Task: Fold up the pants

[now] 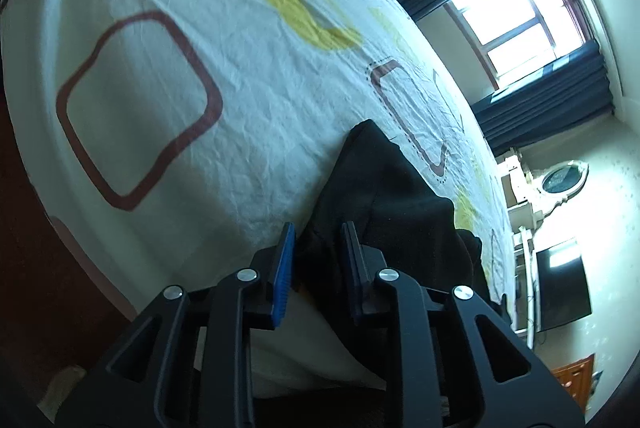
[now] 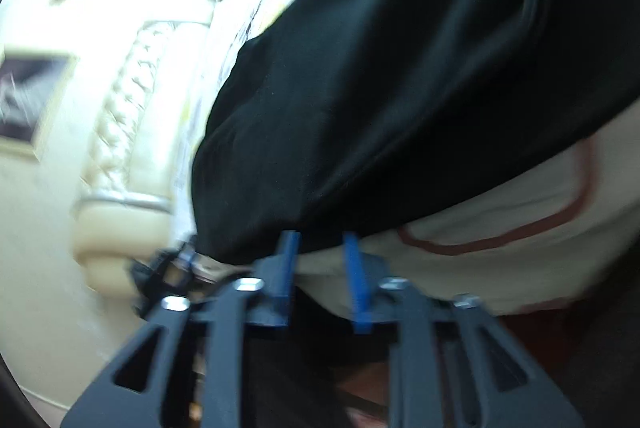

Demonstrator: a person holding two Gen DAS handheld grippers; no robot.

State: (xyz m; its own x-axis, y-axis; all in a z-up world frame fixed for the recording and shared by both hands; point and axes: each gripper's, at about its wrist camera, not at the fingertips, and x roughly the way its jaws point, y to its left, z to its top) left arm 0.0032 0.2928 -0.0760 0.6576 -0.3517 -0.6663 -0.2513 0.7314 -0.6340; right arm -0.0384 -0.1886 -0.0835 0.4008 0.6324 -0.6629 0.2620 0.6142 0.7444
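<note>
Black pants [image 1: 384, 196] lie on a bed with a white patterned sheet [image 1: 248, 100]. In the left wrist view my left gripper [image 1: 318, 240] is open, its blue-padded fingers [image 1: 285, 260] on either side of the pants' near edge, with dark cloth in the gap. In the right wrist view, which is blurred, the pants [image 2: 420, 88] fill the upper right as a large dark mass. My right gripper [image 2: 320, 242] is open just below the pants' lower edge, over the sheet [image 2: 480, 224]. Nothing is clamped in either gripper.
A cream padded headboard [image 2: 120, 132] stands left in the right wrist view. A window [image 1: 516, 16] with dark blue curtains [image 1: 548, 96], a dark screen [image 1: 560, 288] and white shelving lie beyond the bed's far side. Dark floor [image 1: 36, 268] borders the bed.
</note>
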